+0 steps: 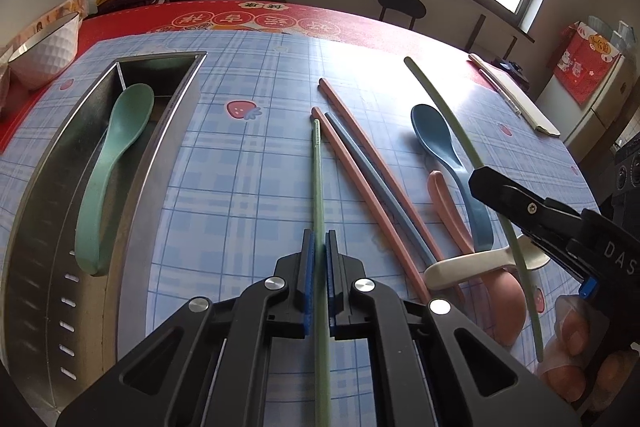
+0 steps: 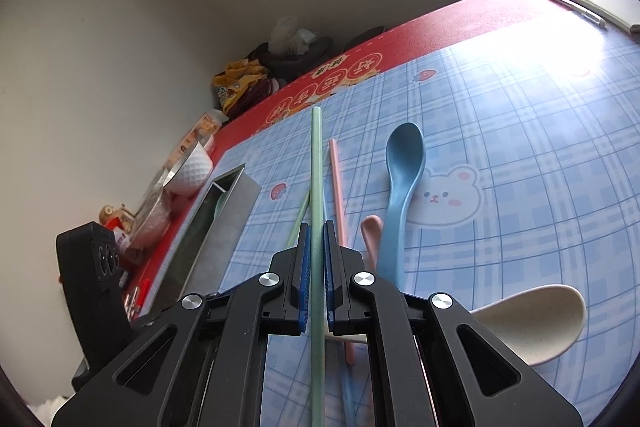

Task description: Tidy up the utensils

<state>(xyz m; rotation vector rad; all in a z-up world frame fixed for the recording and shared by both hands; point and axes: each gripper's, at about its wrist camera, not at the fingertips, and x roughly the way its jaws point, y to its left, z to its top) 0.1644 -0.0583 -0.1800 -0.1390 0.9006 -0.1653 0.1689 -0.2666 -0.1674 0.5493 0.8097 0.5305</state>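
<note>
On the tabletop (image 1: 248, 75), the steel tray (image 1: 132, 163) sits to your left with a green spoon (image 1: 116, 163) inside. Your left tongs (image 1: 319, 247) and right tongs (image 2: 318, 239) are each clenched on a green chopstick (image 1: 318, 179). Lay both flat, parallel, beside that spoon.

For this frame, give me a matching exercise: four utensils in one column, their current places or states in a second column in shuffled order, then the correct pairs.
Things:
1. green plastic spoon
2. green chopstick in the left wrist view's centre
3. blue plastic spoon
4. second green chopstick

States:
A. lying loose on the checked tablecloth
B. clamped in the right claw
C. inside the long metal tray
D. clamped in the left claw

Pairs: 1-C, 2-D, 3-A, 4-B
</note>
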